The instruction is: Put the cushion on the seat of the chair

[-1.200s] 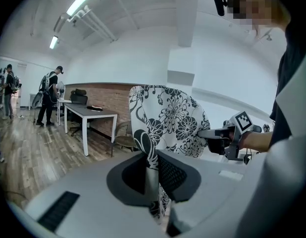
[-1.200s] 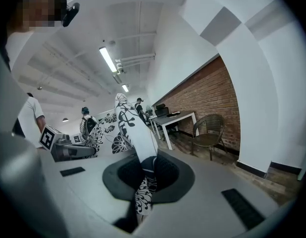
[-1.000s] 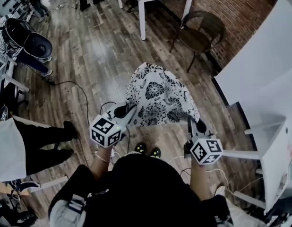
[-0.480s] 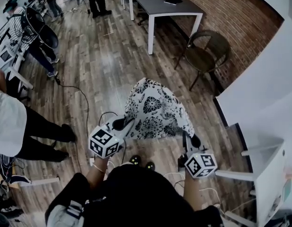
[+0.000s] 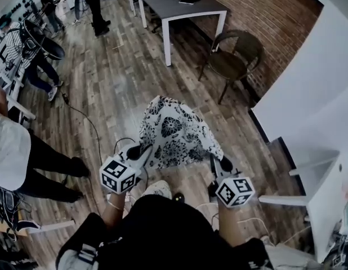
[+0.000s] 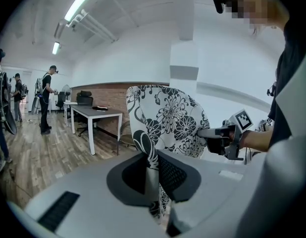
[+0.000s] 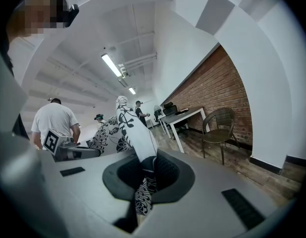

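A white cushion with black flower print point(image 5: 175, 134) hangs in the air between my two grippers, above the wooden floor. My left gripper point(image 5: 141, 152) is shut on its near left edge, and my right gripper point(image 5: 214, 161) is shut on its near right edge. In the left gripper view the cushion point(image 6: 168, 120) rises out of the closed jaws, with the right gripper point(image 6: 212, 133) pinching its far side. In the right gripper view the cushion point(image 7: 133, 130) runs up from the jaws. The brown wicker chair point(image 5: 233, 55) stands ahead to the right by the brick wall, its seat point(image 5: 224, 63) bare.
A grey table point(image 5: 177, 7) with white legs stands beyond the chair. A white wall corner point(image 5: 300, 89) juts in on the right. A black cable point(image 5: 87, 122) lies on the floor at left. People stand at far left point(image 5: 16, 151) and in the back point(image 5: 95, 4).
The view has shifted as I walk: the chair and table sit closer and lower in the picture than a second ago. Both grippers still hold the cushion the same way.
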`<state>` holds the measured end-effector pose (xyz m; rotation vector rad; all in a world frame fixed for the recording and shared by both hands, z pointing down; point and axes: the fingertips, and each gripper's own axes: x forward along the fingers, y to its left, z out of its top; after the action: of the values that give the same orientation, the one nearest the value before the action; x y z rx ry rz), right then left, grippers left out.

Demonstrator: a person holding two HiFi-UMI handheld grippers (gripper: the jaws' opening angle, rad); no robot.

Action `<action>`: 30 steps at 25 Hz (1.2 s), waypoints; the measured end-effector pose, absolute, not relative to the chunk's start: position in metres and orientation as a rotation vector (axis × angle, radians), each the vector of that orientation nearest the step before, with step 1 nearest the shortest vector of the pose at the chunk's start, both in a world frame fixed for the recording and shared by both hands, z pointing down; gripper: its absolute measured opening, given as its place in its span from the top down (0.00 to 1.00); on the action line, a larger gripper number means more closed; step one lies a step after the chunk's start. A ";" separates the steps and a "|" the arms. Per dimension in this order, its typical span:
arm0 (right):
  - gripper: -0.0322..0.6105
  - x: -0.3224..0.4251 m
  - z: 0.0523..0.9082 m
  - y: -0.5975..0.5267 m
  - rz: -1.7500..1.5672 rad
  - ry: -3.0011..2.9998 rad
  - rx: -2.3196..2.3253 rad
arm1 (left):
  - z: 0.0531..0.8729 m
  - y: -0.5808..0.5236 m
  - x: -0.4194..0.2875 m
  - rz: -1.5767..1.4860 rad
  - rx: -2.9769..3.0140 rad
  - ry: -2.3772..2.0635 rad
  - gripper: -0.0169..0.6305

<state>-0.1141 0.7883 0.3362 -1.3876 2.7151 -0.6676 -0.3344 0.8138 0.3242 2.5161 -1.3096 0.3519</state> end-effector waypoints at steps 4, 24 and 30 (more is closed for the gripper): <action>0.93 -0.116 0.338 0.797 -0.655 2.680 -1.451 | 0.330 0.810 -0.338 0.337 2.536 -1.255 0.96; 0.93 -0.075 0.338 0.668 -0.685 2.339 -1.928 | 0.334 0.602 -0.276 0.392 2.742 -0.740 0.96; 0.93 -0.090 0.331 0.614 -0.682 2.277 -2.002 | 0.329 0.538 -0.293 0.384 2.760 -0.684 0.96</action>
<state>-0.0901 0.6142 0.3314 -2.0022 2.2768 -0.6823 -0.2935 0.5378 0.3294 2.7602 -0.6838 0.3840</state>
